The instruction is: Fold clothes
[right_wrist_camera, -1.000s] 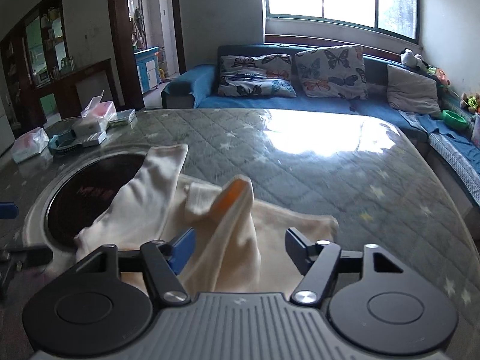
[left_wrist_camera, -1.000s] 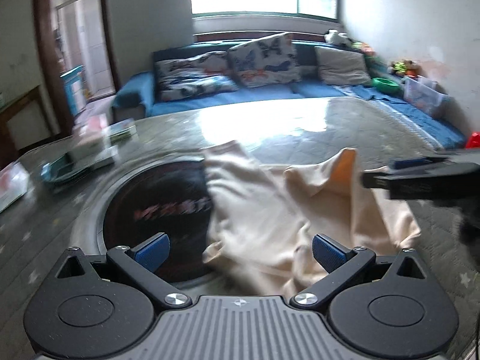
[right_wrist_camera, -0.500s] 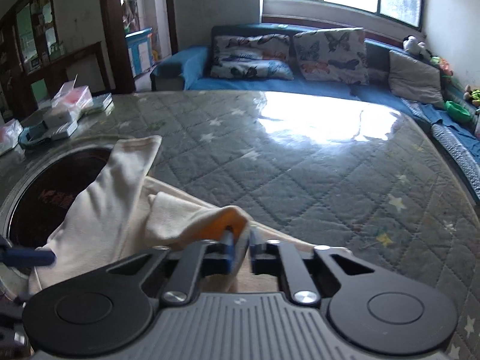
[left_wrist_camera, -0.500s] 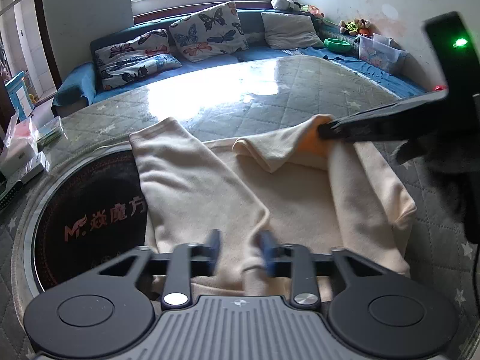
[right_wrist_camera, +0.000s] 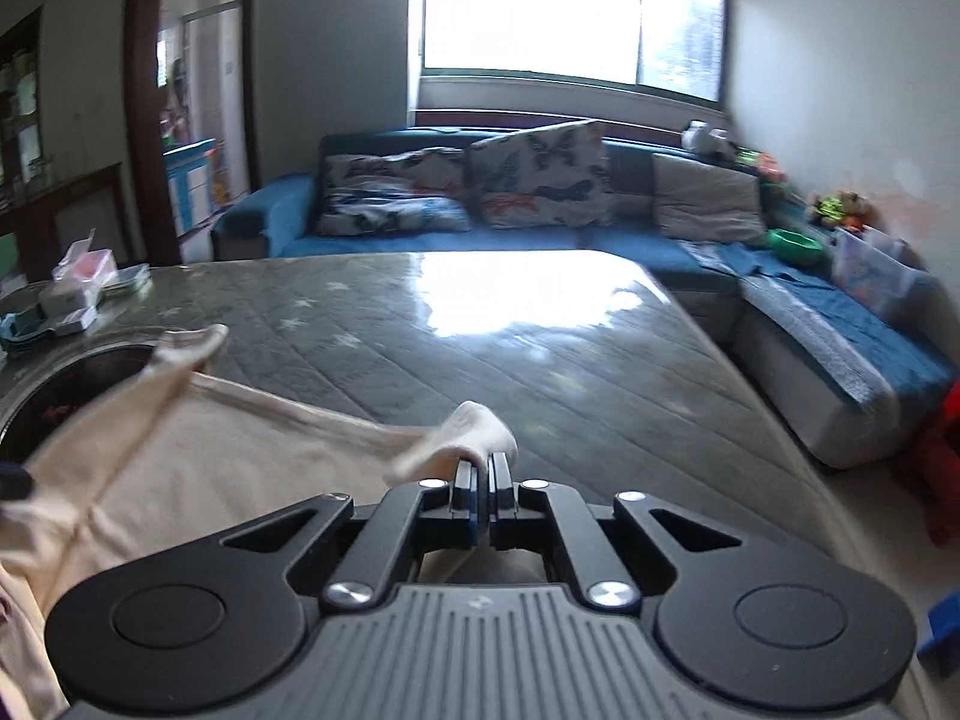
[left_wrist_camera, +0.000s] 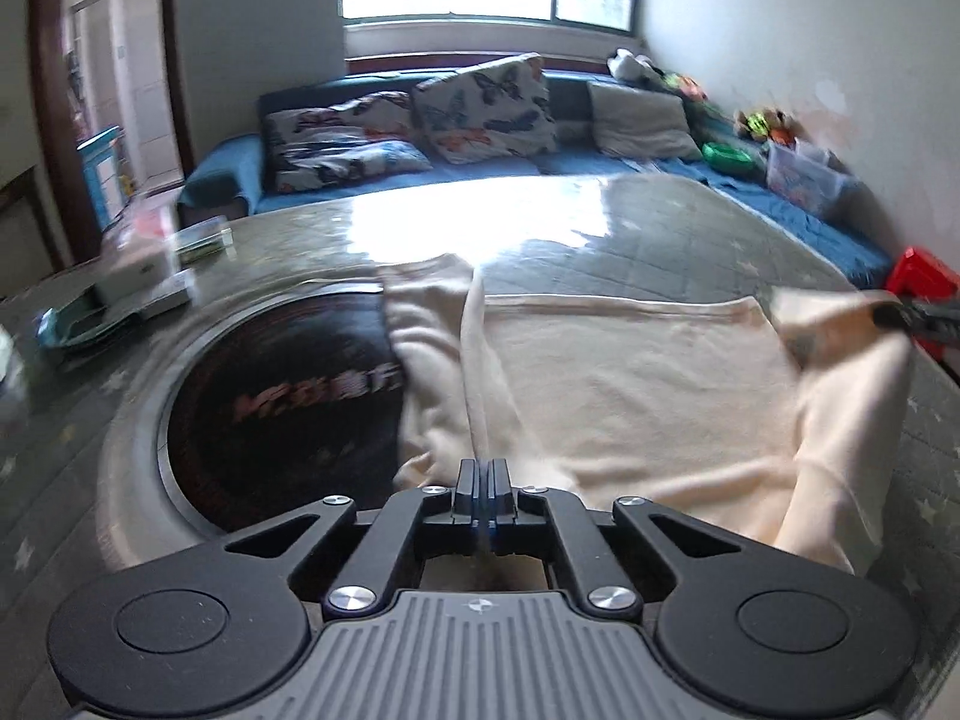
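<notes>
Right gripper (right_wrist_camera: 482, 471) jaws pressed together on a bunched corner of the cream garment (right_wrist_camera: 198, 468), cloth stretched taut leftward and lifted above the quilted grey table (right_wrist_camera: 540, 372), one sleeve end (right_wrist_camera: 192, 345) raised near the dark round inset (right_wrist_camera: 72, 396), blue sofa (right_wrist_camera: 480, 234) behind

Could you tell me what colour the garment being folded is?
Cream garment; the left wrist view shows it best.
</notes>
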### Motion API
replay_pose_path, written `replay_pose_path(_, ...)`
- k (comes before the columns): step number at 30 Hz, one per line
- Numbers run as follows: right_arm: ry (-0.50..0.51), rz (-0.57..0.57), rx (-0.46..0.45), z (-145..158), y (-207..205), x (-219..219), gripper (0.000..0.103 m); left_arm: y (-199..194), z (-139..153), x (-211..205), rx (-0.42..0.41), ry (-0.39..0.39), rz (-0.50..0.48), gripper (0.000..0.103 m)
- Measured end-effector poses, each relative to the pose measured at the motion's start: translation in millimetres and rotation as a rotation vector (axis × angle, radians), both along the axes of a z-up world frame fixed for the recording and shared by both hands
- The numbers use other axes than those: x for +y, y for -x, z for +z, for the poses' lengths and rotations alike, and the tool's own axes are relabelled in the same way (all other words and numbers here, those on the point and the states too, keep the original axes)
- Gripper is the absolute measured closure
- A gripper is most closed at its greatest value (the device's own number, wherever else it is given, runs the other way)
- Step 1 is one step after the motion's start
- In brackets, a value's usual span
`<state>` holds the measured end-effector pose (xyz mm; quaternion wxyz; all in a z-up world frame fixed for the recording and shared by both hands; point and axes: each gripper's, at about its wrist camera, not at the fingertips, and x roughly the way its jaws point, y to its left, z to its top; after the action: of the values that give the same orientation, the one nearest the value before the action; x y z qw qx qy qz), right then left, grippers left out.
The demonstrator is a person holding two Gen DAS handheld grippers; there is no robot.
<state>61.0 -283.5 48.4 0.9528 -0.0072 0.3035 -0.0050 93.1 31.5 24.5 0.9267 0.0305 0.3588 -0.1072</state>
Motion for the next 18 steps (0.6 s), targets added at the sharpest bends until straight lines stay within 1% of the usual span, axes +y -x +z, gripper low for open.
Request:
replay_pose_path(5, -0.034, -0.099, 0.025, -10.8, 46.0, -29.5, 0.100, 31.5, -9.8, 28.1, 0.055, 0.021, 0.063, 0.103)
replay_pose_path(7, -0.032, -0.127, 0.072, -21.3, 58.5, -36.8, 0.100, 44.2, -13.7, 39.3, 0.077, 0.029, 0.088, 0.103)
replay_pose_path(10, -0.022, -0.177, 0.134, -40.6, 70.2, -49.5, 0.094, 56.9, -19.3, 51.9, 0.111, 0.037, 0.120, 0.103)
replay_pose_path(12, -0.026, -0.205, 0.156, -46.8, 75.8, -56.6, 0.081, 55.6, -16.7, 51.0, 0.108, 0.026, 0.123, 0.101)
replay_pose_path(13, -0.028, -0.213, 0.161, -48.4, 76.4, -58.6, 0.079, 54.8, -15.1, 50.1, 0.106, 0.021, 0.124, 0.099)
replay_pose_path(14, -0.023, -0.216, 0.157, -47.7, 76.2, -59.1, 0.074, 52.6, -12.3, 46.8, 0.092, 0.017, 0.117, 0.098)
replay_pose_path(15, -0.014, -0.220, 0.149, -45.9, 76.4, -59.1, 0.068, 50.1, -9.4, 43.1, 0.078, 0.014, 0.109, 0.095)
replay_pose_path(17, 0.011, -0.213, 0.134, -42.3, 73.8, -54.2, 0.063, 42.8, -3.6, 30.8, 0.051, 0.002, 0.088, 0.080)
replay_pose_path(18, 0.026, -0.204, 0.125, -40.2, 70.2, -50.6, 0.058, 38.0, -0.7, 22.9, 0.036, -0.004, 0.076, 0.066)
